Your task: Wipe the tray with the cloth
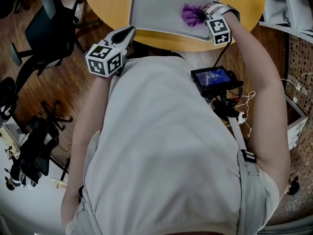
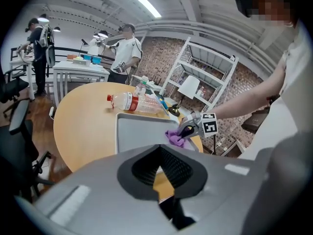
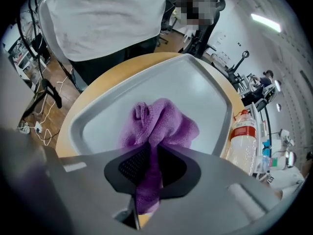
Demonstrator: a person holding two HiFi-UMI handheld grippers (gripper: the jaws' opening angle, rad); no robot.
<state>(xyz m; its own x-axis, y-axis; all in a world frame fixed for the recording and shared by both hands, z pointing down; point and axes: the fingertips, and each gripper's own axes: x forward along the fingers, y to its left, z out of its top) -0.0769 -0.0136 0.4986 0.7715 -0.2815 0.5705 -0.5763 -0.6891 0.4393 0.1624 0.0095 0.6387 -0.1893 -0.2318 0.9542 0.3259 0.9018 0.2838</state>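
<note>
— Where is our right gripper (image 3: pixel 149 155)?
— Arm stretched over the counter (image 1: pixel 107 4), fingers (image 3: pixel 127 165) clamped on the purple cloth (image 3: pixel 161 124), which bunches just ahead of them inside the tray (image 3: pixel 205 87).
— And our left gripper (image 2: pixel 159 160)?
— Held close to our body, fingers (image 2: pixel 181 168) pressed together on nothing — the tray lies beyond their tips.

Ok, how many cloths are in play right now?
1. The purple cloth is pinched in the right gripper and bunched on the grey tray. Parts of the table are out of view, so another may be hidden.
</note>
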